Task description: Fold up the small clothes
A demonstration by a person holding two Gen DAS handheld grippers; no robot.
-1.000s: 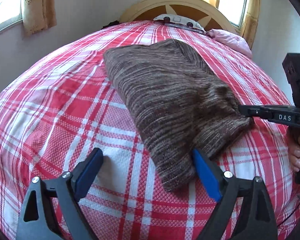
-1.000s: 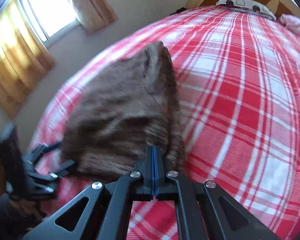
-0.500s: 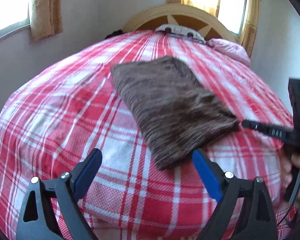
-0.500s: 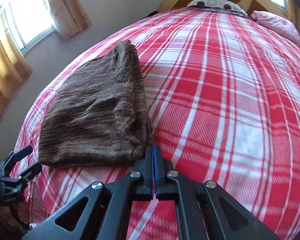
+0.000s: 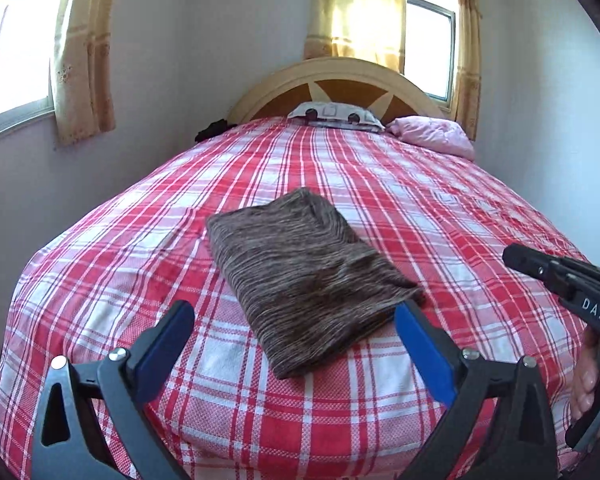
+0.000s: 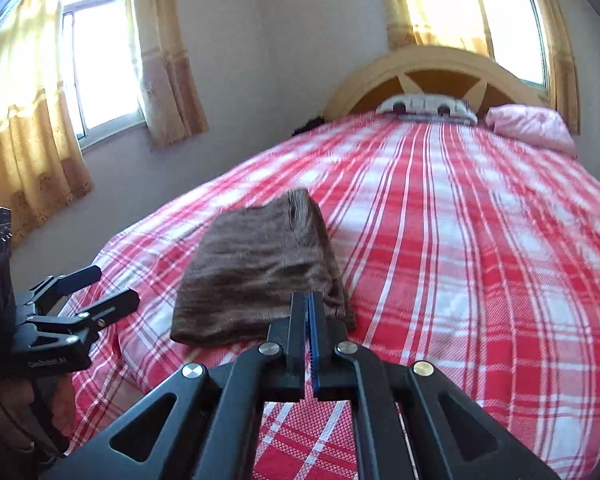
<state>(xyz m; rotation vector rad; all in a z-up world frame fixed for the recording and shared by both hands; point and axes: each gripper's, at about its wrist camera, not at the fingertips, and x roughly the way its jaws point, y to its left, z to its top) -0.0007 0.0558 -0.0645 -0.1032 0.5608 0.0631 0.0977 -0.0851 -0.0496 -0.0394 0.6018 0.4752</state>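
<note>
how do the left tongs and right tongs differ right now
The left tongs have their jaws spread wide and opening; the right tongs have theirs shut together. The left tongs frame the near end of the brown knit without touching it; the right tongs point at its near right corner. Both are black with blue pads, hold nothing, and hover over the plaid bed.

One brown knit garment [image 5: 308, 276], folded, near foot edge of bed [image 5: 480, 216]. One bed, red-white plaid cover. One headboard [image 5: 336, 80]. Two pillows at head edge: one patterned [image 5: 336, 114], one pink [image 5: 432, 136] toward right corner. Two windows [image 5: 428, 44], four curtains [image 5: 84, 52] counted across both views. Two grippers: left gripper [image 5: 294, 344], right gripper [image 6: 309, 308]. One small dark item [image 5: 211, 130] at head-left corner, unidentifiable.
</note>
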